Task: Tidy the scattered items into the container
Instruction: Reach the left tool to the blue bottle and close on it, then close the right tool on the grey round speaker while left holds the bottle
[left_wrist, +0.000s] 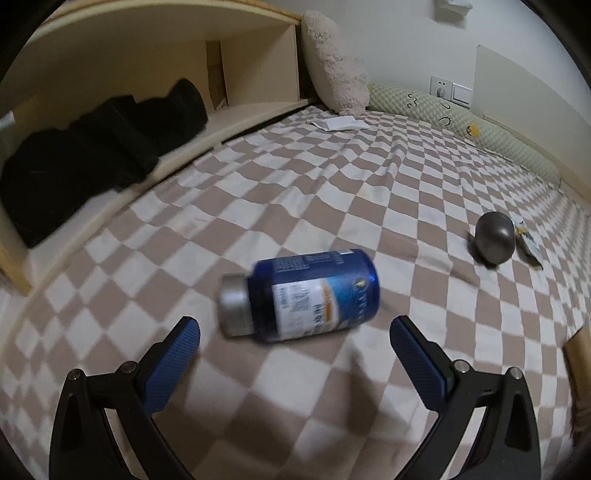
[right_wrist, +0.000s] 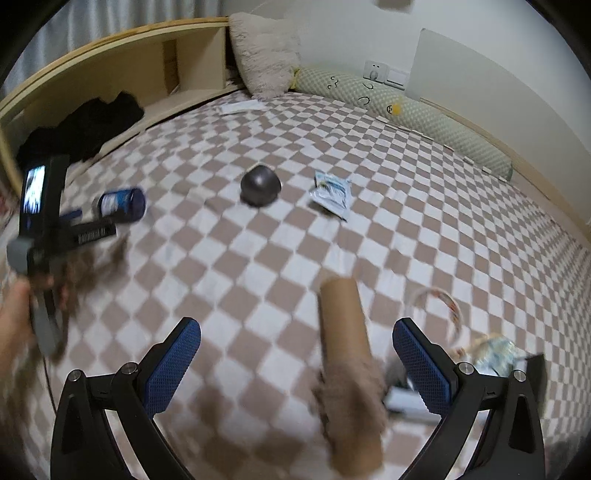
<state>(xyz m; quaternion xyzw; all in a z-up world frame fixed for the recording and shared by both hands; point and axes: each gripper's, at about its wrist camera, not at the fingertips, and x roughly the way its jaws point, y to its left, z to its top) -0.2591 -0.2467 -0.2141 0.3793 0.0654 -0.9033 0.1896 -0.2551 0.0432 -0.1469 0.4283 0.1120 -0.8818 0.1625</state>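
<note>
A blue bottle (left_wrist: 310, 291) with a silver cap lies on its side on the checkered bed sheet (left_wrist: 332, 184). It sits just beyond my left gripper (left_wrist: 295, 328), which is open and apart from it. In the right wrist view the bottle (right_wrist: 120, 203) is at the far left, with the hand-held left gripper (right_wrist: 85, 223) beside it. A cardboard tube (right_wrist: 347, 362), blurred, lies between the fingers of my open right gripper (right_wrist: 295, 328), nearer the right finger. A grey dome-shaped object (right_wrist: 260, 184) and a white sachet (right_wrist: 332, 192) rest mid-bed.
A wooden shelf (left_wrist: 240, 122) with black clothes (left_wrist: 92, 155) runs along the left. Pillows (left_wrist: 336, 62) and a long bolster (right_wrist: 406, 110) line the wall. A white ring (right_wrist: 439, 306), a crumpled packet (right_wrist: 495, 350) and a tan edge (left_wrist: 578, 347) lie at the right.
</note>
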